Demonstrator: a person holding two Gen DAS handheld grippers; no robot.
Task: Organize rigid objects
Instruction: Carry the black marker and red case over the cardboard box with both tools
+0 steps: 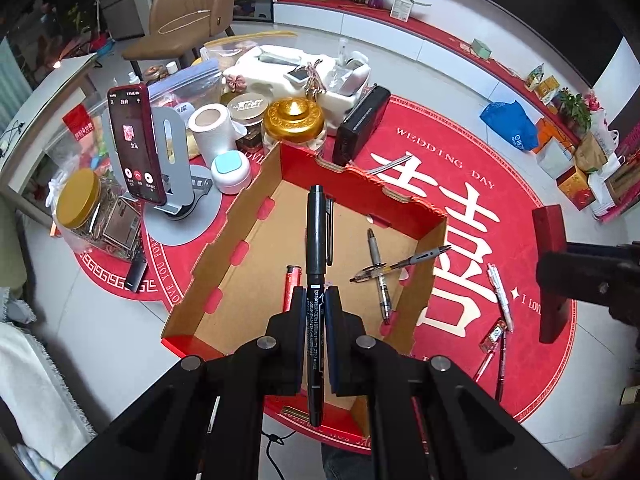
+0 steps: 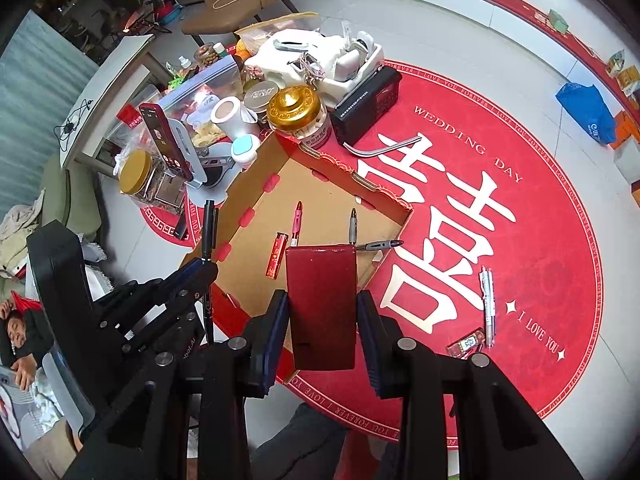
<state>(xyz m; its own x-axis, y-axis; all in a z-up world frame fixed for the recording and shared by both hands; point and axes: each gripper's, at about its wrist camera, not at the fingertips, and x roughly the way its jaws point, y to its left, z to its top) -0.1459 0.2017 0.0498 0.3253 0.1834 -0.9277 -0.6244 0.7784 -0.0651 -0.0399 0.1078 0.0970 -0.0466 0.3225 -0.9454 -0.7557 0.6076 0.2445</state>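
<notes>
Over the open cardboard box (image 1: pixel 248 264), which lies directly below and ahead of both grippers, a black marker (image 1: pixel 316 248) is clamped between the pads of the left gripper (image 1: pixel 316 304), its jaws drawn fully together on the barrel; the marker's long axis runs along the gripper's own line, capped end pointing forward and down toward the far wall of the box, tail end back between the gripper arms; beside it, the right gripper (image 2: pixel 322 312) holds a dark red flat block (image 2: pixel 322 304) with its jaws partly apart, clamped on the block's two long sides, the long axis likewise running away from the wrist and the far short edge reaching over the box floor; the left gripper sits above the middle of the box, the right above its near right corner, so both loads look ready to be let down with little travel; inside the box lie a red lighter (image 2: pixel 277 255), a pink pen (image 2: pixel 297 220) and two grey pens (image 1: pixel 378 276) crossed over each other; outside, on the red round mat (image 2: pixel 540 240) covering the floor, two white pens (image 2: pixel 488 304) and a small packet (image 2: pixel 466 343) lie well to the right, nearer the right hand.
</notes>
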